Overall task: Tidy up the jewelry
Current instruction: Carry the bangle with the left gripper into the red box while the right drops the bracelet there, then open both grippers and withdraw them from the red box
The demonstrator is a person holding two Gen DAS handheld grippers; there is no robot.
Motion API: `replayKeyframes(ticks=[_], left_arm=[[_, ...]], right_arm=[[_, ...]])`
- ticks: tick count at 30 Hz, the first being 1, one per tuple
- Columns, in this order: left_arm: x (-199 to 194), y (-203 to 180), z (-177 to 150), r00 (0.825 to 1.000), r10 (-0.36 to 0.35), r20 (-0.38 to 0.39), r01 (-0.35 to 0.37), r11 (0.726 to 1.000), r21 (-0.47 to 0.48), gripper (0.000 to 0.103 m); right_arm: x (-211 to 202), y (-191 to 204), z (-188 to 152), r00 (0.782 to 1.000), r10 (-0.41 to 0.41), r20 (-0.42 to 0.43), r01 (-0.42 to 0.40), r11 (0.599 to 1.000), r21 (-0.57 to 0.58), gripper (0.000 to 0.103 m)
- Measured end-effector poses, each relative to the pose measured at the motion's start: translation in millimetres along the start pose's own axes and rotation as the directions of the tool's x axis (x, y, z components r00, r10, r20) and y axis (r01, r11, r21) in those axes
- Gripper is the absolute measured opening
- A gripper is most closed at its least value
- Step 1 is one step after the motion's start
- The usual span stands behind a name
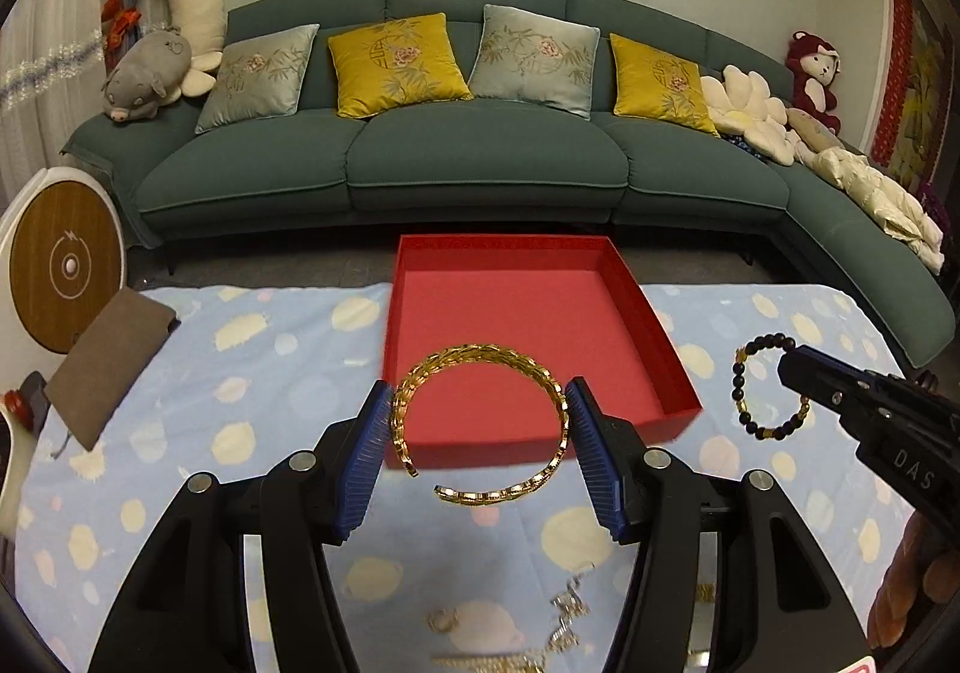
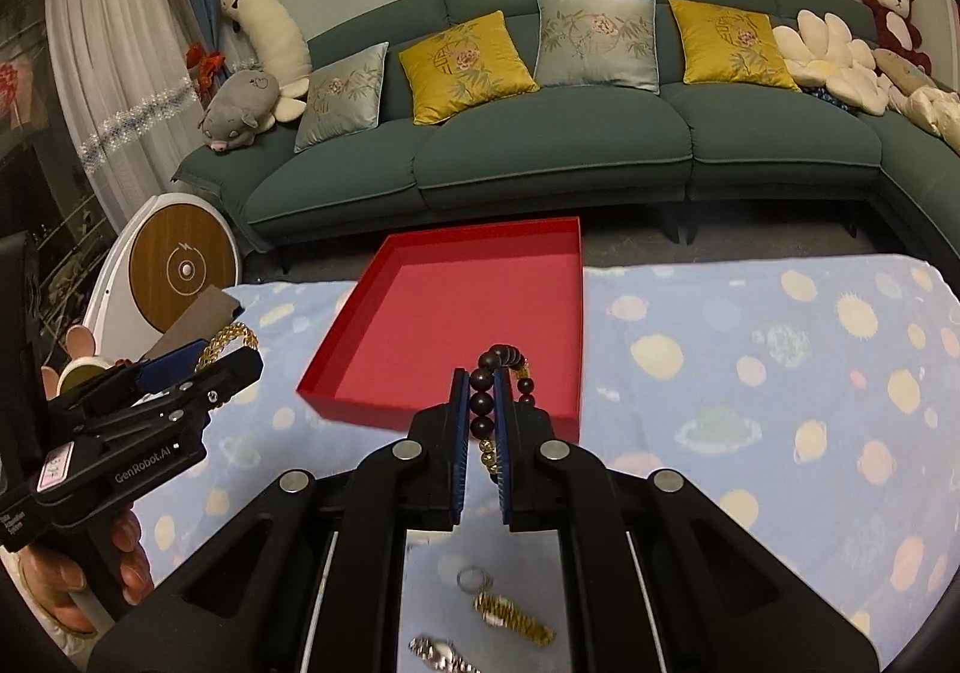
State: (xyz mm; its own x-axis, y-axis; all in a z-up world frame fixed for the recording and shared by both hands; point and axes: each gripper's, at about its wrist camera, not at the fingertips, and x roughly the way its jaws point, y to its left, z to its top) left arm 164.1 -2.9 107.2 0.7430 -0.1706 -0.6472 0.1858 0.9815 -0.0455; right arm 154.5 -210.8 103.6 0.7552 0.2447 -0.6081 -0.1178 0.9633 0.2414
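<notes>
My left gripper (image 1: 480,415) is shut on a gold open-cuff bracelet (image 1: 480,358), held by its two sides above the near edge of the red tray (image 1: 516,307). My right gripper (image 2: 483,403) is shut on a dark bead bracelet (image 2: 483,403) with gold beads, held over the tray's near right corner (image 2: 564,415). In the left wrist view the bead bracelet (image 1: 744,379) hangs from the right gripper's tip (image 1: 798,367). In the right wrist view the left gripper (image 2: 228,358) shows at the left with the gold cuff (image 2: 231,340).
A blue spotted cloth (image 2: 750,373) covers the table. A ring (image 2: 471,577), a gold watch (image 2: 513,616) and a silver chain (image 2: 438,652) lie near the front edge. A brown pouch (image 1: 108,361) lies at the left. A green sofa (image 1: 480,156) stands behind.
</notes>
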Motion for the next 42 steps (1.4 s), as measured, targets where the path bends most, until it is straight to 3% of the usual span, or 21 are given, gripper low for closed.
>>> replayKeyframes(ticks=[8,15,20,27,31,33,42], left_arm=[[82,5,53,0.999,0.054,-0.006,-0.054,0.999,-0.005,0.056],[156,8,76,0.995,0.075,-0.069,-0.077,0.997,-0.029,0.056],[188,7,79,0.991,0.095,-0.092,-0.099,0.995,-0.034,0.056],[213,7,81,0.987,0.114,-0.117,-0.117,0.993,-0.023,0.057],[220,8,78,0.984,0.128,-0.123,-0.133,0.991,-0.031,0.070],[220,10,77,0.983,0.128,-0.128,-0.133,0.991,-0.032,0.070],[206,10,55,0.977,0.138,-0.160,-0.139,0.990,0.004,0.070]], right_arm=[[90,-8,70,1.000,0.025,-0.010,-0.025,0.999,0.042,0.007],[158,-25,91,0.998,0.032,-0.052,-0.028,0.996,0.082,0.007],[189,-28,92,0.998,0.003,-0.064,0.001,0.999,0.052,0.007],[217,-35,90,0.996,-0.019,-0.084,0.023,0.999,0.043,0.009],[224,-39,84,0.995,-0.021,-0.095,0.025,0.998,0.049,0.016],[226,-40,80,0.995,-0.023,-0.100,0.028,0.999,0.046,0.023],[214,-40,62,0.993,-0.020,-0.117,0.026,0.998,0.049,0.024]])
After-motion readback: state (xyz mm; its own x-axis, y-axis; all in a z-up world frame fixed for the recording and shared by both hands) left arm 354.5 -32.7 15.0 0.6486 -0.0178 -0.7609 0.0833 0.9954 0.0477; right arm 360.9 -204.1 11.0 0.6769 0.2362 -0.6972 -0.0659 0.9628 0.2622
